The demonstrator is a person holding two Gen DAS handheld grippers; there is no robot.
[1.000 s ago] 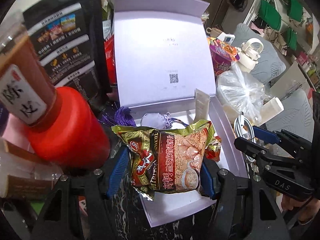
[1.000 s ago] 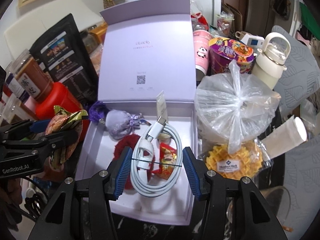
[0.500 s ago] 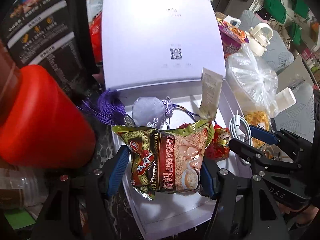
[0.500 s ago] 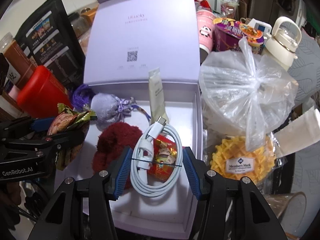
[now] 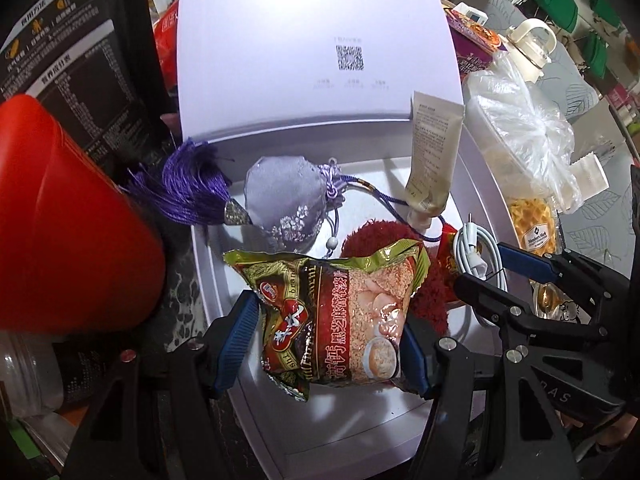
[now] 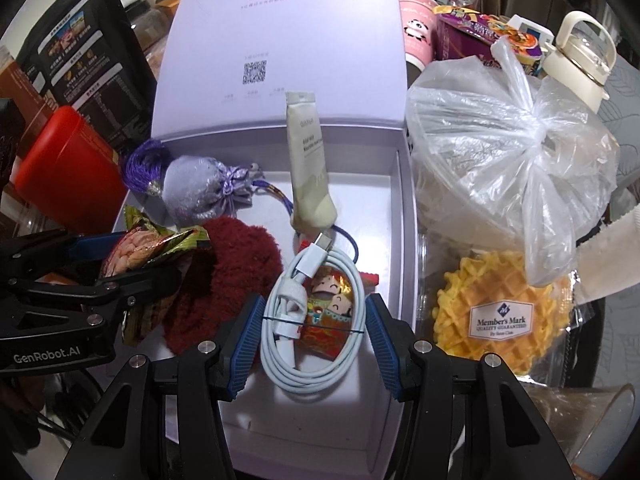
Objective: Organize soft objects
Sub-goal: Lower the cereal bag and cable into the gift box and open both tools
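Both grippers are bringing their loads down into the open lilac gift box [image 6: 394, 184], so the step in hand seems to be the placing. The left gripper [image 5: 330, 334] is clamped on a snack packet [image 5: 338, 316], which hangs over the front left part of the box, and the right gripper [image 6: 310, 322] is clamped on a coiled white charging cable [image 6: 316, 320], over the front middle of the box. Inside the box there already lie a lilac sachet with a purple tassel [image 6: 202, 192] at the back left, a cream tube [image 6: 310, 168] that leans on the back wall, a dark red fluffy thing [image 6: 230, 276] in the middle and a small red packet [image 6: 332, 316] under the cable. The next move probably needs each load to go to a free part of the box floor before the jaws are let apart; the packet should not land on the fluffy thing. Compared with one second ago, the box looks bigger and closer in both views, both grippers have come lower toward it, and their grips are unchanged
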